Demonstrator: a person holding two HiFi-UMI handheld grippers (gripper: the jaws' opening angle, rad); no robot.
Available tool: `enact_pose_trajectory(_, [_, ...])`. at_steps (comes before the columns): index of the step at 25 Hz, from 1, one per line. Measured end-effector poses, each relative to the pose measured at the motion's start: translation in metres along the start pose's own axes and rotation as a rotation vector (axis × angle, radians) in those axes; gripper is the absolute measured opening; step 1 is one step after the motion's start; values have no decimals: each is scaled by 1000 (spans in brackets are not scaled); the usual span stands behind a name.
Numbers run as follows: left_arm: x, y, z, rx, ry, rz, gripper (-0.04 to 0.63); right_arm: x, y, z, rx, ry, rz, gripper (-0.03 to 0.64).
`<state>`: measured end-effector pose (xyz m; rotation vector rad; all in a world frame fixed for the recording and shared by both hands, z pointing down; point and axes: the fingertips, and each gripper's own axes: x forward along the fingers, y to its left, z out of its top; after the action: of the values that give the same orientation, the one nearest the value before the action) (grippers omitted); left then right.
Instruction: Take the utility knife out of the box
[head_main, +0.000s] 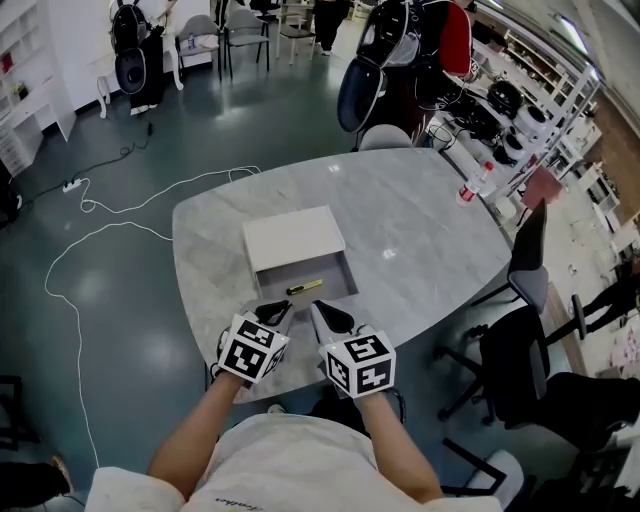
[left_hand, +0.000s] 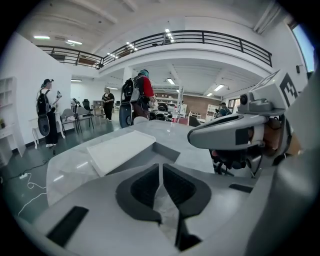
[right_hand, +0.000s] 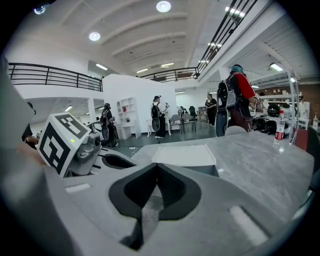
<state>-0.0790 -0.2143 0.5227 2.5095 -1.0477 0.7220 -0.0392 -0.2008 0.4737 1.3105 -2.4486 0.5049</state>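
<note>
A: How does the utility knife (head_main: 304, 288) look?

B: It is a slim yellow bar, small in the head view, and darker at its left end. Which end carries the blade cannot be told at this size.

A: Where is it?

B: It lies flat in the open tray (head_main: 343, 276) that is pulled out of the white box (head_main: 293, 238) toward the person. The knife is near the middle of the tray floor. The box stands on the grey marbled table (head_main: 430, 240).

A: Which way does it point?

B: Its long axis runs across the tray, about parallel to the box's front edge. In the head view its right end is slightly higher than its left.

A: And the grippers?

B: Both are over the near edge of the table, just in front of the tray and apart from the knife. The left gripper (head_main: 277, 312) has its jaws brought together with nothing between them. The right gripper (head_main: 328, 315) is the same, with its dark pads meeting at the tips and holding nothing. The two grippers are side by side and their tips angle toward each other.
</note>
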Motion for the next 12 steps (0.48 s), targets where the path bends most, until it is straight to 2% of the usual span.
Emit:
enact_pose_trajectory(7, [31, 4, 7, 6, 37, 16, 26, 14, -27, 2, -21, 26, 57, 5])
enact_pose_trajectory(12, [56, 13, 7, 26, 113, -5, 28, 32, -44, 8, -34, 27, 107, 5])
